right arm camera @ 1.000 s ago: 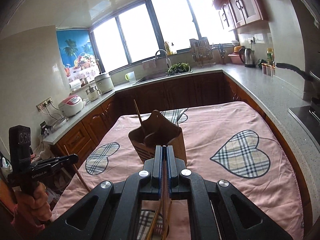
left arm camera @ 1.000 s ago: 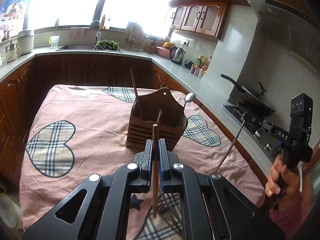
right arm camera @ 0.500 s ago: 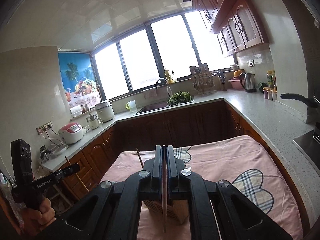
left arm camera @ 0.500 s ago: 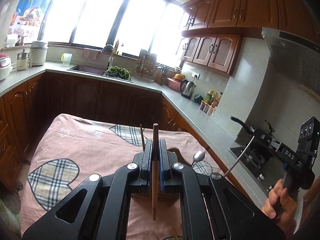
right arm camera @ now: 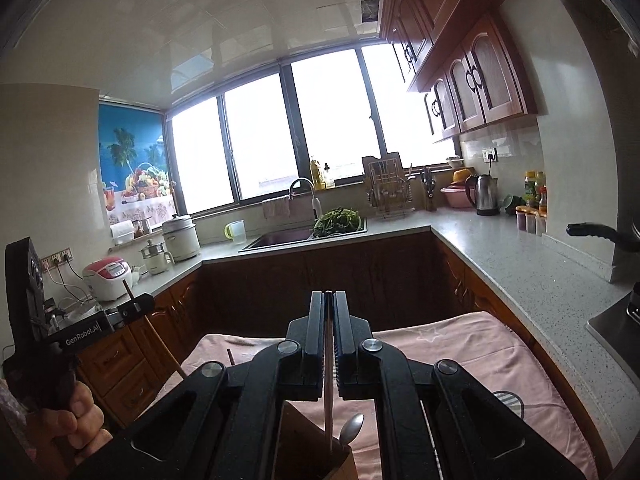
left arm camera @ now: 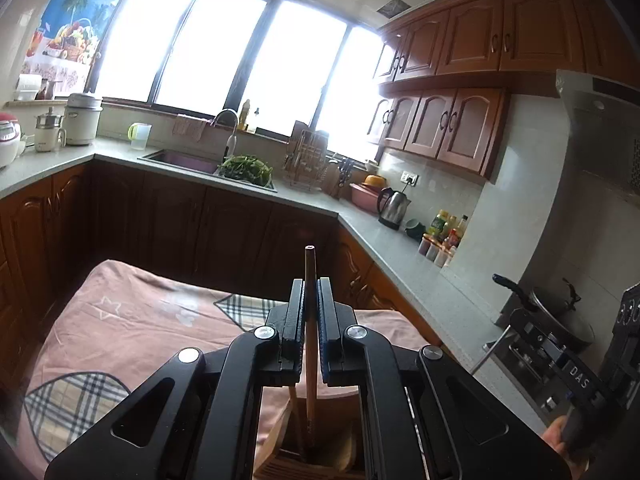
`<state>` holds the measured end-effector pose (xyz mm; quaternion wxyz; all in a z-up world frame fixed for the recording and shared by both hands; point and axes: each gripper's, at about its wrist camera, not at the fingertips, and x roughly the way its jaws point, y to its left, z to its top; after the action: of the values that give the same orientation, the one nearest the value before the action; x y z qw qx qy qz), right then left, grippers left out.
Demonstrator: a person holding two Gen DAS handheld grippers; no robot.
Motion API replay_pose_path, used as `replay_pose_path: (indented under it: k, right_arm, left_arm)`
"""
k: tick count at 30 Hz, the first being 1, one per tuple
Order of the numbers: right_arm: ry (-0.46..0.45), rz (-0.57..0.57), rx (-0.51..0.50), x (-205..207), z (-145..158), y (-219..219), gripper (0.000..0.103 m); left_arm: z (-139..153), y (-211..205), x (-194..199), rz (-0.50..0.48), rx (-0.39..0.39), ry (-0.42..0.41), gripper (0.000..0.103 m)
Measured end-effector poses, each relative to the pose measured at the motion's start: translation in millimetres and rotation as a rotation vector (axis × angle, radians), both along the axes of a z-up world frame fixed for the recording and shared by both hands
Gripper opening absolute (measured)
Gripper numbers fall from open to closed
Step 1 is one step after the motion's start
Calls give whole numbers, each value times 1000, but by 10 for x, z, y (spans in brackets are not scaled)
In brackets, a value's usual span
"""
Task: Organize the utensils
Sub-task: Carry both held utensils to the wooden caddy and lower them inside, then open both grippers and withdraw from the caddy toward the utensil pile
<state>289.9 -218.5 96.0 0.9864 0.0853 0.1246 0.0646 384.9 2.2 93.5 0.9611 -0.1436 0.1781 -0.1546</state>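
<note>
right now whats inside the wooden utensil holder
In the wooden holder: the lower end of the chopstick gripped by the left gripper, plus another stick. The right view shows a spoon there. The bottom is hidden.

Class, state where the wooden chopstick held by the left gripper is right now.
In the left wrist view, the wooden chopstick stands upright, clamped in the left gripper, lower end inside the wooden holder.

This is a home kitchen. A grey countertop [right arm camera: 500, 256] runs in a U along dark wooden base cabinets, with a sink [right arm camera: 280, 238] and tap [right arm camera: 300, 186] under wide windows [right arm camera: 280, 136] at the far side. Wooden wall cupboards [left arm camera: 460, 52] hang on the right. A kettle [right arm camera: 484, 194], rice cooker [right arm camera: 108, 278], dish rack [right arm camera: 386, 192] and pan [left arm camera: 560, 312] stand about, and near is a table under a pink cloth [left arm camera: 140, 320].
</note>
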Motion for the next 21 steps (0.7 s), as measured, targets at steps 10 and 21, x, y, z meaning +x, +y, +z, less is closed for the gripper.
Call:
replay_pose_path:
  k: [10, 21]
  right_arm:
    - [109, 25, 47, 210, -617, -84, 4]
    - [120, 31, 34, 217, -593, -88, 4]
  left_arm:
    - [-675, -72, 276, -4, -6, 118, 6]
    - [-739, -211, 293, -31, 33, 153, 6]
